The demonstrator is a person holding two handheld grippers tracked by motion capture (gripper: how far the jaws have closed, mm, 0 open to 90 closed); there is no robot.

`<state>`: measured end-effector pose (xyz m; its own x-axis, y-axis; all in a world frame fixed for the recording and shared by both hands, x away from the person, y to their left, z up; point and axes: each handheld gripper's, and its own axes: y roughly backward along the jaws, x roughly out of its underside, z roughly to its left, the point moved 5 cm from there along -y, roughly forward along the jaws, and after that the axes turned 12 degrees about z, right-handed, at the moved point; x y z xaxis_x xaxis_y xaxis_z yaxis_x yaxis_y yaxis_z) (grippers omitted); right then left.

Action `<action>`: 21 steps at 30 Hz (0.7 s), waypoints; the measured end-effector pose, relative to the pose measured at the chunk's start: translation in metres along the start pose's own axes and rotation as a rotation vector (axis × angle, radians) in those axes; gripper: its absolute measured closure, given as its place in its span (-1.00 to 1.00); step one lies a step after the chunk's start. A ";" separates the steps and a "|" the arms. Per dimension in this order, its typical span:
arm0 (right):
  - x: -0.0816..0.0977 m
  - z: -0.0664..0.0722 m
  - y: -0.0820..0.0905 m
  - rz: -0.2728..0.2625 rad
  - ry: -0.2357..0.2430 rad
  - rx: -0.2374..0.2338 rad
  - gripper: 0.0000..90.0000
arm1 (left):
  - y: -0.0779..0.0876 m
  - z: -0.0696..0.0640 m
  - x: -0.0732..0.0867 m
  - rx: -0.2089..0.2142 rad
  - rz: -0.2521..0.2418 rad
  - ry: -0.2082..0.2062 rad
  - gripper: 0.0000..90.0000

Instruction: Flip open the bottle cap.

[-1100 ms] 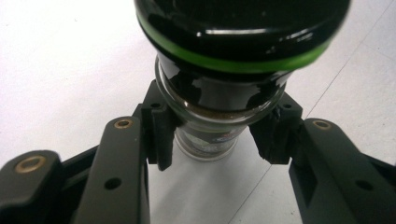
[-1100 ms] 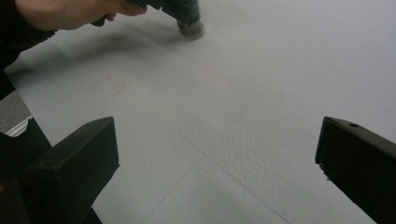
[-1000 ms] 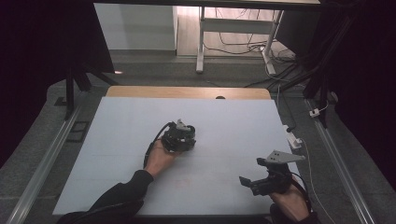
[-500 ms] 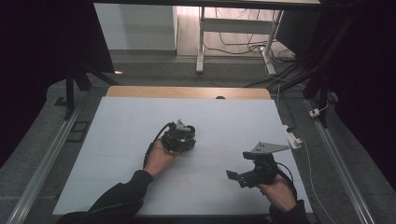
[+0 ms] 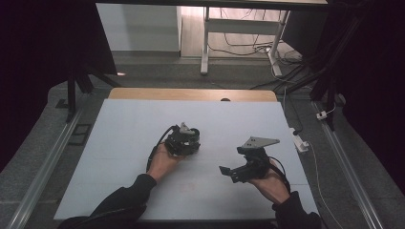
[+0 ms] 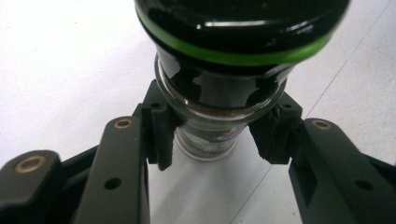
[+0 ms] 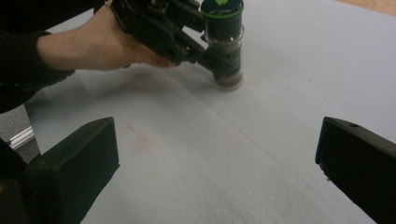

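A small glass jar [image 6: 212, 123] with a black lid ringed in green [image 6: 243, 44] stands upright on the white table sheet [image 5: 124, 143]. My left gripper [image 6: 215, 135] is shut on the jar's glass body just below the lid, near the table's middle [image 5: 184, 140]. In the right gripper view the jar [image 7: 225, 51] stands ahead at the top, held by the left gripper [image 7: 212, 58] and a hand. My right gripper [image 7: 217, 154] is open with nothing between its jaws. It hovers to the right of the jar [image 5: 231, 162], pointing left at it.
A wooden strip [image 5: 191, 94] borders the table's far edge. A white plug block [image 5: 300, 142] with a cable lies just off the right edge. Metal rails [image 5: 43, 162] run along both sides. A faint red smear [image 7: 140, 140] marks the sheet.
My right gripper has moved left and forward from the table's front right corner toward the jar. The left gripper and the jar have stayed put.
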<state>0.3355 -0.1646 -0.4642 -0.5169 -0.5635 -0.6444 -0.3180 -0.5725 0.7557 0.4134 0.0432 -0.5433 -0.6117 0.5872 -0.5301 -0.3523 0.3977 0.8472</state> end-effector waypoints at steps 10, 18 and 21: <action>-0.019 -0.002 -0.018 0.020 0.041 0.024 -1.00 | 0.000 0.000 0.000 0.000 0.002 -0.003 0.19; -0.028 -0.008 -0.034 0.035 0.034 0.031 -1.00 | 0.000 0.000 0.000 0.002 0.003 -0.002 0.19; -0.032 -0.011 -0.040 0.042 0.029 0.037 -1.00 | 0.000 0.000 0.000 0.002 0.005 -0.004 0.19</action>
<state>0.3733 -0.1300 -0.4756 -0.5072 -0.6039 -0.6148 -0.3257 -0.5262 0.7855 0.4136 0.0436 -0.5435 -0.6109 0.5917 -0.5260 -0.3476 0.3965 0.8497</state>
